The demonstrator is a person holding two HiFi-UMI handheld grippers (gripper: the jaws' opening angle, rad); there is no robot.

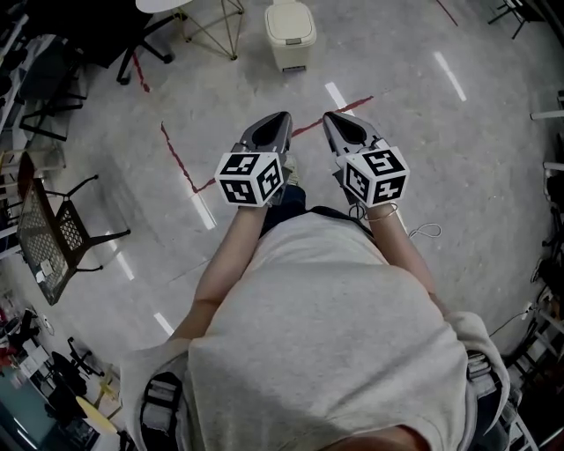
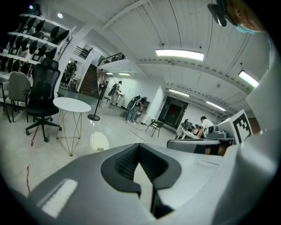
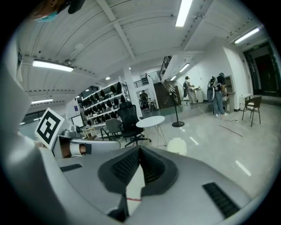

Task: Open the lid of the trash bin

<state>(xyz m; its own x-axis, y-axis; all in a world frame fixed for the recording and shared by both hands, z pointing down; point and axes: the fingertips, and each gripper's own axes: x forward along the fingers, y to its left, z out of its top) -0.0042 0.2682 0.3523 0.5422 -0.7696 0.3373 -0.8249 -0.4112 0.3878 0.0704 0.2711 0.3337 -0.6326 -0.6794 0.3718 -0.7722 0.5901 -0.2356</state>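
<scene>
Grey workshop floor (image 1: 441,158) bears the trash bin (image 1: 291,35), its lid (image 1: 291,21) down, well ahead of the left gripper (image 1: 282,116) and right gripper (image 1: 329,117), both with jaws pressed together on nothing, the bin roughly midway ahead, seemingly slightly nearer the left.

Source: long ceiling tubes (image 2: 179,54) overhead, running in rows across the hall.
Level: both gripper views are bright and even; the head view is dimmer and greyish, darkening toward its corners.
Glare: white streaks of the tubes lie on the glossy floor (image 1: 458,176).
Shadows: soft and faint on the floor; deep only in the hollows of the left tongs (image 2: 139,147) and right tongs (image 3: 140,149).
Distortion: heavy fisheye in both gripper views, with black rounded borders and bowed ceiling lines; the head view bends at its edges.
Focus: the tongs' bodies near the lens are soft, the hall beyond is sharper, and far figures are indistinct.
</scene>
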